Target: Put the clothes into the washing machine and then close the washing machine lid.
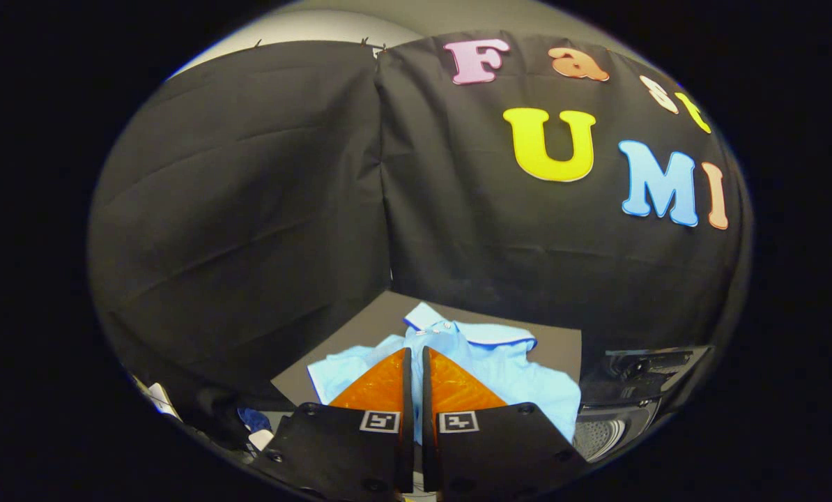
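I see black cloth draped in two creased panels as the booth's wall, a pale ceiling above, and a dark grey tabletop at its foot.

My one camera rides on my gripper, looking forward along its nearly closed fingers, tilted slightly downward. The shirt lies close beneath the tips, the washing machine low to their right.
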{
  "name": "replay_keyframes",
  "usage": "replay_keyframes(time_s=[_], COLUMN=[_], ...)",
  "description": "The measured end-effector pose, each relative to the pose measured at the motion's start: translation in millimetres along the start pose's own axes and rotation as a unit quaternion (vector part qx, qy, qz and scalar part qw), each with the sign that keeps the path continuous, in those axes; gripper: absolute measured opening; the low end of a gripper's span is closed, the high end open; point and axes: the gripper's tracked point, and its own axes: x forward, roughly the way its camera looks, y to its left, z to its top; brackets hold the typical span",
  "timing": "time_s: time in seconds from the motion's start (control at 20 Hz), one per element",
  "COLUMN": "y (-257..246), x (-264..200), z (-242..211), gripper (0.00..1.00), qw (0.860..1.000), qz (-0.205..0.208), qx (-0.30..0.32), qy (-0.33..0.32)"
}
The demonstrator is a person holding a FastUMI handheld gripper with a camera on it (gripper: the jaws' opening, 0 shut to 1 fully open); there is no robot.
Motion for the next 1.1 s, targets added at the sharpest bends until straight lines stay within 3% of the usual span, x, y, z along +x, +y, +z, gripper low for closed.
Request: replay_keyframes(time_s=[0.25, 0.5, 0.6, 0.75, 0.8, 0.95, 1.1], y=[-8, -29, -24, -19, -20, -10, -23], x=[-38, -23, -12, 8, 7, 17, 21], z=[71, 23, -11, -58, -69, -109, -110], gripper=[0.02, 0.01, 0.04, 0.97, 0.98, 0.96, 0.31], qw=[0.998, 0.999, 0.999, 0.997, 0.996, 0.992, 0.993], qz=[0.003, -0.033, -0.024, -0.017, -0.021, 0.000, -0.024], qx=[0.001, -0.002, -0.012, -0.030, -0.036, -0.022, -0.003], qy=[-0.065, -0.007, 0.034, 0.066, 0.075, 0.121, 0.115])
